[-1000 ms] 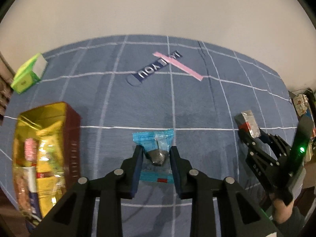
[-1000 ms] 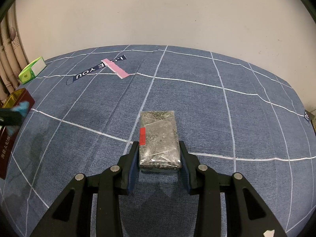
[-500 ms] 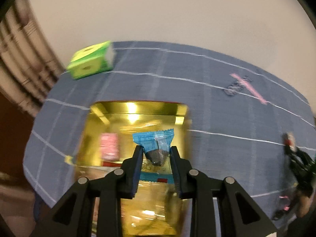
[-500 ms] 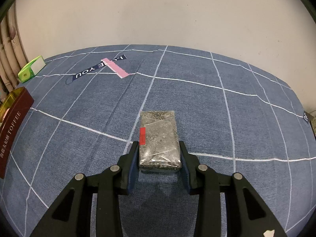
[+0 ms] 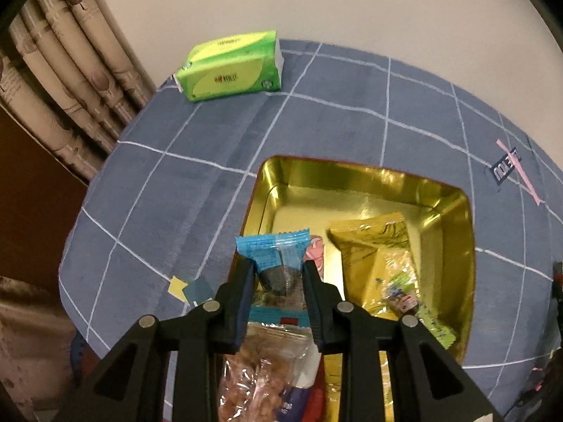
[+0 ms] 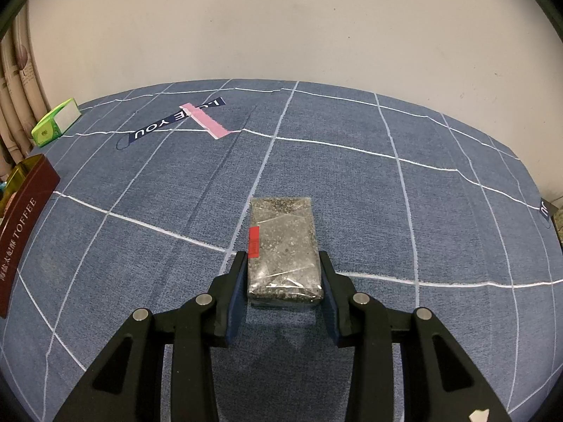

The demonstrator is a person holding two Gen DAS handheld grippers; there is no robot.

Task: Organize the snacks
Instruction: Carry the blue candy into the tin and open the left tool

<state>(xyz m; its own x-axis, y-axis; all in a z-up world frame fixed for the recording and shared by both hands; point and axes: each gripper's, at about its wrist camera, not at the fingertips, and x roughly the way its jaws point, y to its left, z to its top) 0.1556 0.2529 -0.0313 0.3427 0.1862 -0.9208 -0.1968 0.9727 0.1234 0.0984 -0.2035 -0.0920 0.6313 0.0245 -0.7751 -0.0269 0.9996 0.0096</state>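
In the left wrist view, nearest the camera, the left gripper [image 5: 278, 274] pinches a blue-wrapped snack [image 5: 276, 256] between its jaws, the pads pressing the wrapper's dark middle while the crimped top edge stands free above the fingertips. Directly below and just beyond the jaws lies the open gold tin [image 5: 454, 204], its near end crowded with a clear bag of brown pieces [image 5: 260, 372] and its right side taken by a yellow packet [image 5: 380, 256] and a small green-wrapped sweet [image 5: 436, 323]; the far part of the tin floor looks bare. The step in hand appears to be dropping the blue snack into the tin, and it would go best if the gripper carries it a little further over the bare gold floor, lowers it inside the rim, and only then spreads the jaws, so the light wrapper does not catch on the near bag or slide out over the left wall. In the right wrist view the right gripper [image 6: 283, 277] holds a clear-wrapped grey speckled bar [image 6: 283, 246] with a red tab, jaws pressed against its long sides just above the blue checked cloth [image 6: 352, 183]; it should wait with a steady grip until the tin is free. Farther off, a green tissue pack [image 5: 230, 66] sits near the cloth's far edge, well apart from the tin.
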